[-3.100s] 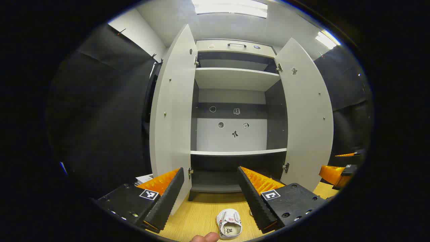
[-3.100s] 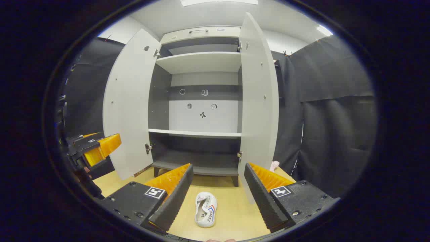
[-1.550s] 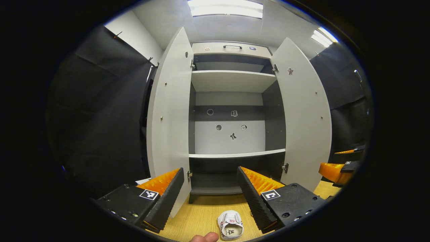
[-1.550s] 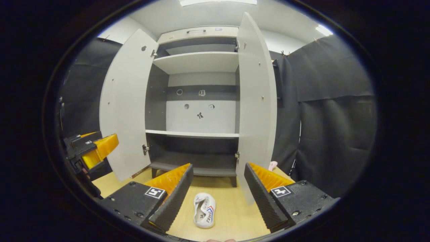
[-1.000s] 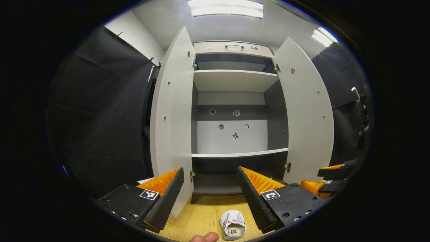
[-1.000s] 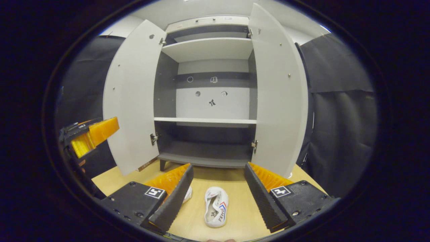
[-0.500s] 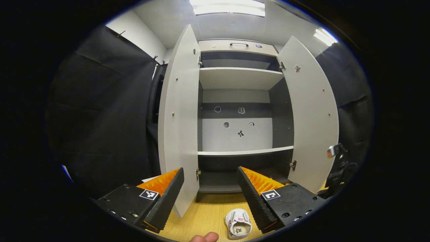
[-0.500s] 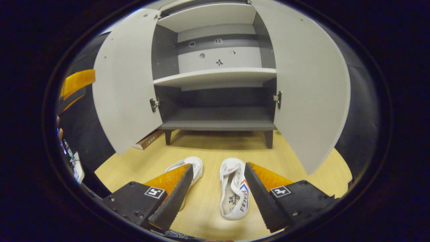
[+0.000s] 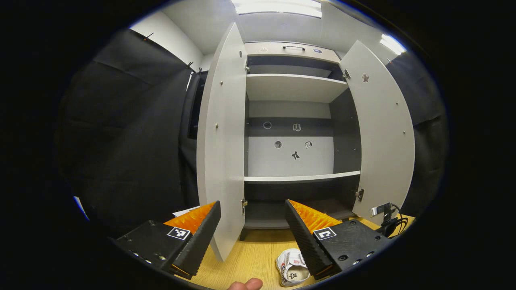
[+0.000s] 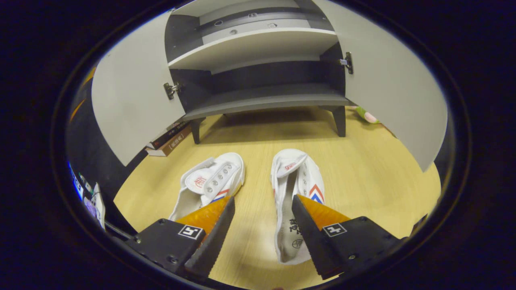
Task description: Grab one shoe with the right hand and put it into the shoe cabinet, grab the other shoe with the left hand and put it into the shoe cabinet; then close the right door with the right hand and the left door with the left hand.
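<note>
Right gripper (image 10: 262, 209) hangs open above two shoes (image 10: 296, 189), floor (image 10: 383, 177) around bare.

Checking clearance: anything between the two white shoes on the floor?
Nothing: bare wooden floor separates the left white shoe and right white shoe, per the right gripper view.

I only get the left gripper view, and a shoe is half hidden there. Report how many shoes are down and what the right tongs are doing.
Observer: Two. A left-side shoe and a right-side shoe lie side by side on the wooden floor.
Operator: Now the right tongs.
Observer: The right tongs are open above the right-side shoe, not closed on it.
Operator: Name anything lying near the cabinet.
Observer: Books lie on the floor under the left door.
</note>
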